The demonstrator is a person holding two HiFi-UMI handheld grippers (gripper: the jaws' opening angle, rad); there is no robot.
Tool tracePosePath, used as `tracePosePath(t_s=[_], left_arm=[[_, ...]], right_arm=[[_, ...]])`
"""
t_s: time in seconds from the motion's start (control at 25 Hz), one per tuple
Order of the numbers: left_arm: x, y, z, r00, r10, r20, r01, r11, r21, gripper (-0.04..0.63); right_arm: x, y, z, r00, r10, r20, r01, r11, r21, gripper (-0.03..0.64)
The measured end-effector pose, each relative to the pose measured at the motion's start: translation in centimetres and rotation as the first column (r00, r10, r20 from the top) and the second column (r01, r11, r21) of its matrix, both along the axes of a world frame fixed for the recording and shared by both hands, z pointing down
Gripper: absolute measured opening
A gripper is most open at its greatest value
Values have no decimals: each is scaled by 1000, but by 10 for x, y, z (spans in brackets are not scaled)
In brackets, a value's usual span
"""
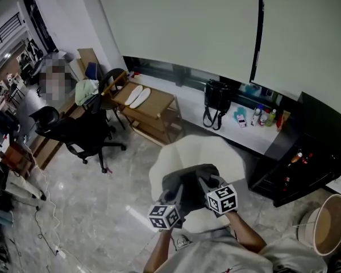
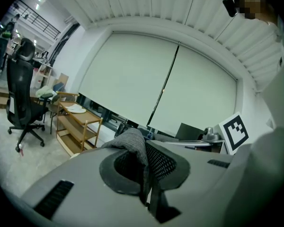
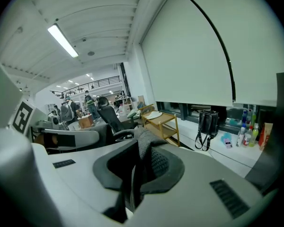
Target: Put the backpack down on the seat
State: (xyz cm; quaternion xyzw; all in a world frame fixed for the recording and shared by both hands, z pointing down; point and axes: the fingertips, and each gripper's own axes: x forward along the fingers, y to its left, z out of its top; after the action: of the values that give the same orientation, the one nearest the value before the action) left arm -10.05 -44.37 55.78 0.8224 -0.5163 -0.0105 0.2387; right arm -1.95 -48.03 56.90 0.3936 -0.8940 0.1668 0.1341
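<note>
A grey backpack [image 1: 187,185] hangs over a white round seat [image 1: 210,151] in the head view, held up between both grippers. My left gripper [image 1: 171,202] is shut on a fold of the backpack's grey fabric [image 2: 131,143]; mesh padding shows beside its jaws. My right gripper [image 1: 209,185] is shut on another grey fold [image 3: 146,148] of the same backpack. The two marker cubes sit close together over the seat's near edge. In the gripper views the jaws hide the bag's lower part. I cannot tell whether its bottom touches the seat.
A black bag [image 1: 216,100] stands on the window ledge with several bottles [image 1: 264,117]. A wooden shelf trolley [image 1: 153,110] and a black office chair [image 1: 82,132] stand to the left. At the right are a black cabinet [image 1: 307,147] and a round basket [image 1: 327,223].
</note>
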Motion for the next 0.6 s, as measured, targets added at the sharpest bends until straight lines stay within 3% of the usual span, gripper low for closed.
tracePosePath(t_s=[0.32,0.6], left_arm=[[19,-36,6,998,-62,-1,62,998,-19,52],[25,-49,34,996,-86,-7,86,993,-85,52]], right_arm=[[15,-45,6,998,-59,1,59,998,-11,52],[22,-56,35,996,-92,-4,91,993,-72,52]])
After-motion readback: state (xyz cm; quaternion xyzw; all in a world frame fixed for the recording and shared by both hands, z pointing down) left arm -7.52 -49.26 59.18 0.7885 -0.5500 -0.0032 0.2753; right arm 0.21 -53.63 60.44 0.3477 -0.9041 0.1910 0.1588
